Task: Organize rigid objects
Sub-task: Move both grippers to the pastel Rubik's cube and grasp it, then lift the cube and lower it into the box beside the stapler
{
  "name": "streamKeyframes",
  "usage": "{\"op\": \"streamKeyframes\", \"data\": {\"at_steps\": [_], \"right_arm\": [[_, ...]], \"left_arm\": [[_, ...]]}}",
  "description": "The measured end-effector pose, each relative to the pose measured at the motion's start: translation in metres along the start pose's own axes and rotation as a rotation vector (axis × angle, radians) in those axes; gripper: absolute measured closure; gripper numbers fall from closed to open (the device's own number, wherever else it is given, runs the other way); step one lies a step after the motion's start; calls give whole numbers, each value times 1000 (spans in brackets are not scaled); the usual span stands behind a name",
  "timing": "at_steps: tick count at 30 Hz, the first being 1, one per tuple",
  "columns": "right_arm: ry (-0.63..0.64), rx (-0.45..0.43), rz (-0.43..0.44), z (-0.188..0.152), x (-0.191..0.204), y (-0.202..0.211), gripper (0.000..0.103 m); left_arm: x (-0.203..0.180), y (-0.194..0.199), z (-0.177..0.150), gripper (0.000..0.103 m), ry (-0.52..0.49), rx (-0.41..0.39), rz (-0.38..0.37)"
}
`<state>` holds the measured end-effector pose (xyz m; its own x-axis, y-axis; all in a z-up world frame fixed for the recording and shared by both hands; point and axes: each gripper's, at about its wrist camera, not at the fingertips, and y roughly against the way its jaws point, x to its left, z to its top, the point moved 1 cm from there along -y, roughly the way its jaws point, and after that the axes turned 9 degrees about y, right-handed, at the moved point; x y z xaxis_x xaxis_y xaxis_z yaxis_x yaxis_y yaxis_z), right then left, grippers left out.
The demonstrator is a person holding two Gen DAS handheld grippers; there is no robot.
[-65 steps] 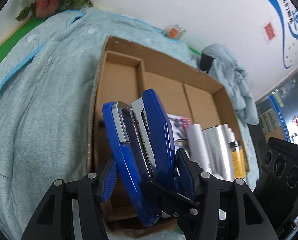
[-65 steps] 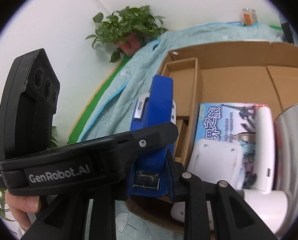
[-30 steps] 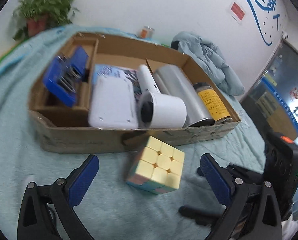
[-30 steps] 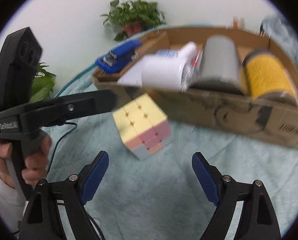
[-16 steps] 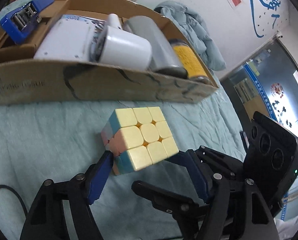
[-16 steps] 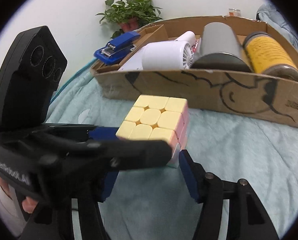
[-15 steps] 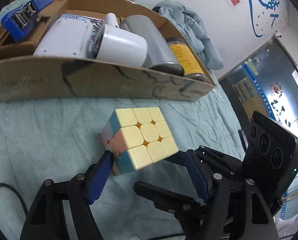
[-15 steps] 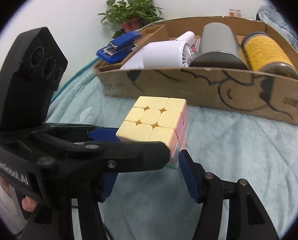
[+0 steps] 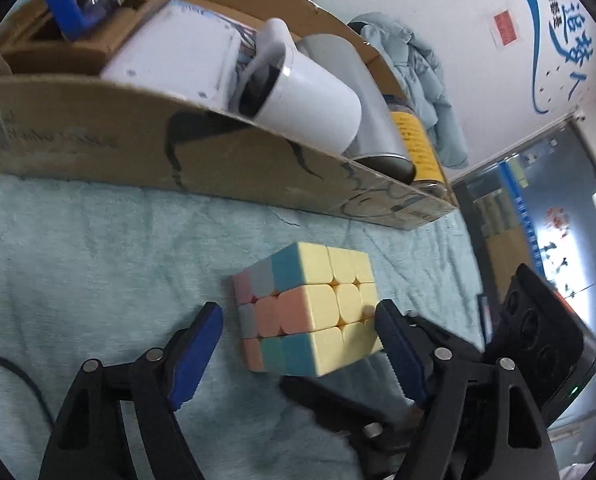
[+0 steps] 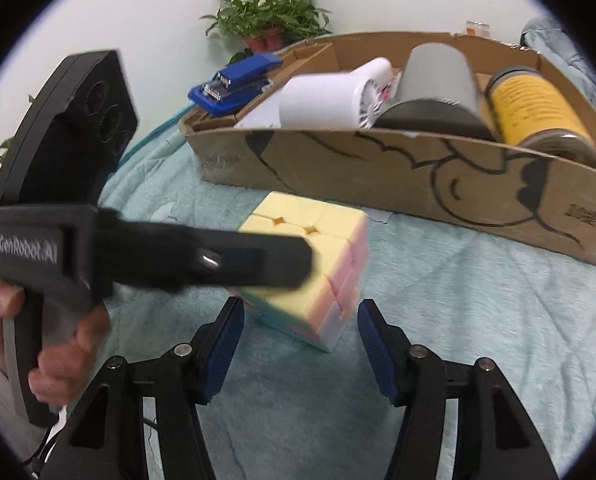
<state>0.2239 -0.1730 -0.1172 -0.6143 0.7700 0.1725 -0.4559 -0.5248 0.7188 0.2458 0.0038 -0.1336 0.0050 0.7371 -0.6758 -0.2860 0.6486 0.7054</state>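
Gripping, both claws at once: item in hand is the pastel-coloured plastic puzzle cube [image 9: 309,312], resting on the pale teal quilted cloth [image 9: 98,248] just in front of the shallow brown cardboard box [image 9: 226,160].

- Left gripper [image 9: 298,354]: jaws part open around the cube. The right-side pad sits against the yellow face; the left-side pad stands just clear of the pink face, so no firm hold shows.
- Right gripper [image 10: 299,346]: jaws part open, straddling the cube's near lower corner; whether the pads touch it cannot be told, the left tool's arm and blur covering that side.
- Box contents: blue metal stapler [image 10: 234,82] in the end compartment, white cylindrical fan-like appliance [image 10: 329,102], grey metal cylinder [image 10: 437,80], yellow-labelled jar [image 10: 533,108].

Handling note, as judgement: pads should meet flat opposite faces, not corners or layer seams, or the layers may twist. One tool gripping squarely seems safer than two crowding. Lift clear of the box's front wall before carrying over.
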Motion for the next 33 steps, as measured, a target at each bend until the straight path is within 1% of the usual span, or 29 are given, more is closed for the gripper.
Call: {"op": "streamKeyframes", "data": {"at_steps": [1,2,4,6,10,13,16,20,23,26,28,31,33], "right_arm": [[7,3,-8,0,3,-2,45],[22,1,-30,-2,6,-2,48],[37,-3,-57,-3,9,-1,52],[33,-7,-72,-4,10,-1,54],[69,-23,-114,-2,21,4,56],[80,-60,-111,7,28,15,56],[106,-95,-116,18,36,27,56],[147,-143,-123,45,42,38,56],[182,-174,-126,65,45,44,56],[211,-196,-136,90,43,46,56],[219,-209,-125,110,39,45,56],[240,-205,-130,145,27,36,56],[241,-184,-127,162,19,25,56]], "left_arm": [[-1,-1,-1,32,0,-5,-5],[-3,1,-2,32,-14,-28,6],[-6,2,-4,34,-35,-49,18],[-11,5,-8,36,-67,-70,36],[-26,19,-15,36,-135,-123,83],[-38,38,-17,36,-173,-173,104],[-46,59,-14,36,-186,-213,96],[-61,89,-3,36,-217,-280,88],[-67,107,14,36,-232,-312,92],[-73,125,41,36,-242,-336,84],[-77,132,60,36,-259,-348,86],[-81,134,103,36,-251,-343,87],[-79,130,133,36,-253,-334,109]]}}
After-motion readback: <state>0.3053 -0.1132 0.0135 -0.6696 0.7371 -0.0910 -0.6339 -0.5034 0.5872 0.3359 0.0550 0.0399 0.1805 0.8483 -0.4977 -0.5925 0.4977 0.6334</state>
